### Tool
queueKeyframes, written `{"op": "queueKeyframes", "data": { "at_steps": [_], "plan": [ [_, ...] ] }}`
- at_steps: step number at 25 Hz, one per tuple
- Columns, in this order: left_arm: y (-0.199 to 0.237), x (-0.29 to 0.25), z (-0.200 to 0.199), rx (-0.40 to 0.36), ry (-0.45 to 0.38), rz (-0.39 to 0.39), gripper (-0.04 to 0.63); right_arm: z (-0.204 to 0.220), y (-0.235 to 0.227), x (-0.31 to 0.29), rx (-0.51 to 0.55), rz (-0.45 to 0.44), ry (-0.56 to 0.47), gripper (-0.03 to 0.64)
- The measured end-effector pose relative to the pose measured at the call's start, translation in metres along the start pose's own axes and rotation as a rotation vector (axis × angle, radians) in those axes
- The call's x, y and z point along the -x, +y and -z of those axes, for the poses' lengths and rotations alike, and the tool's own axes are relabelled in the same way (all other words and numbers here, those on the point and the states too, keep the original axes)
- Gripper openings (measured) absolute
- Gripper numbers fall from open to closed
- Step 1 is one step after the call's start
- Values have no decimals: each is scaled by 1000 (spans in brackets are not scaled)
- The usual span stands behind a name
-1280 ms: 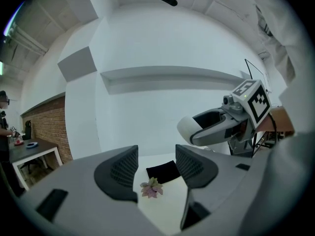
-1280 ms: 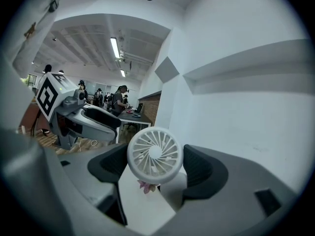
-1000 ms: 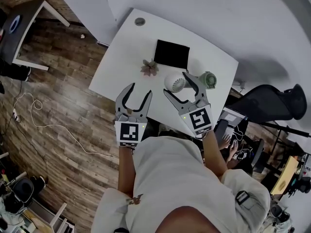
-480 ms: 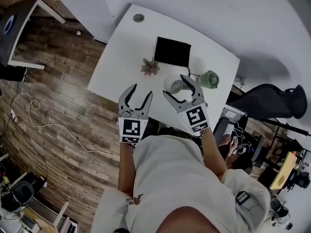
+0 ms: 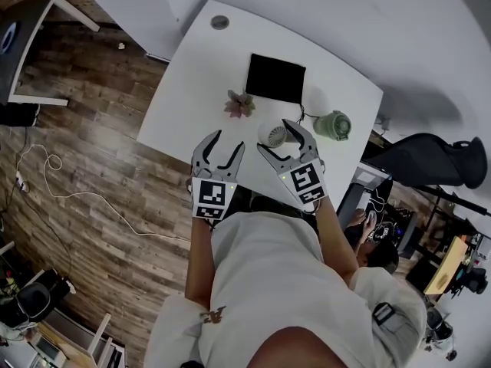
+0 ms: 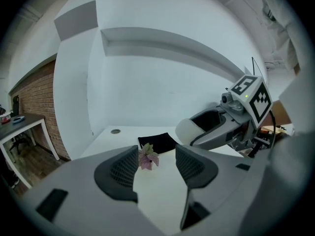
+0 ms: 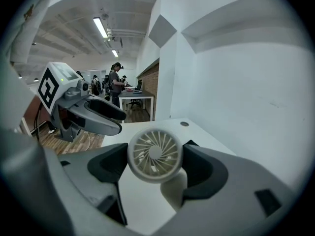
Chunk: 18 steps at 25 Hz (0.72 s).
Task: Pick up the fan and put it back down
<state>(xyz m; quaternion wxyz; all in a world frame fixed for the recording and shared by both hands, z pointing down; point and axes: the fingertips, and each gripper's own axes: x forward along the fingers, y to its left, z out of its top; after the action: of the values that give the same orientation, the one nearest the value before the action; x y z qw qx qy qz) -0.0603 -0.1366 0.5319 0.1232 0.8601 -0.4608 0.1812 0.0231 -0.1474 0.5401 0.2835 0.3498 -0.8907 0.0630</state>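
A small white desk fan [image 5: 271, 134] is near the front right of the white table [image 5: 192, 90]. My right gripper [image 5: 274, 136] has a jaw on each side of its round head. In the right gripper view the fan's grille [image 7: 155, 154] fills the gap and touches both pads, so the gripper [image 7: 155, 162] is shut on it. The fan's base is hidden behind the jaw. My left gripper [image 5: 229, 141] hovers open and empty over the table's front edge, left of the fan. In the left gripper view its jaws [image 6: 156, 163] frame bare tabletop.
A small pink-green plant [image 5: 239, 103] stands just behind the grippers, with a black pad [image 5: 275, 78] farther back. A green fan [image 5: 334, 125] sits at the table's right edge and a cable grommet [image 5: 220, 22] at the far corner. A black office chair [image 5: 430, 163] is on the right.
Both grippers have sunk toward the table. The white fan has come down with the right gripper and looks smaller in the head view. The jaws' spread is unchanged.
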Motion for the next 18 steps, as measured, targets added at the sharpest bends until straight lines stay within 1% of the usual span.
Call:
{"op": "queueKeyframes", "data": {
  "at_steps": [18],
  "plan": [
    [16, -38, 47, 45, 114, 51, 233, 55, 1, -50, -40, -57, 150, 357]
  ]
}}
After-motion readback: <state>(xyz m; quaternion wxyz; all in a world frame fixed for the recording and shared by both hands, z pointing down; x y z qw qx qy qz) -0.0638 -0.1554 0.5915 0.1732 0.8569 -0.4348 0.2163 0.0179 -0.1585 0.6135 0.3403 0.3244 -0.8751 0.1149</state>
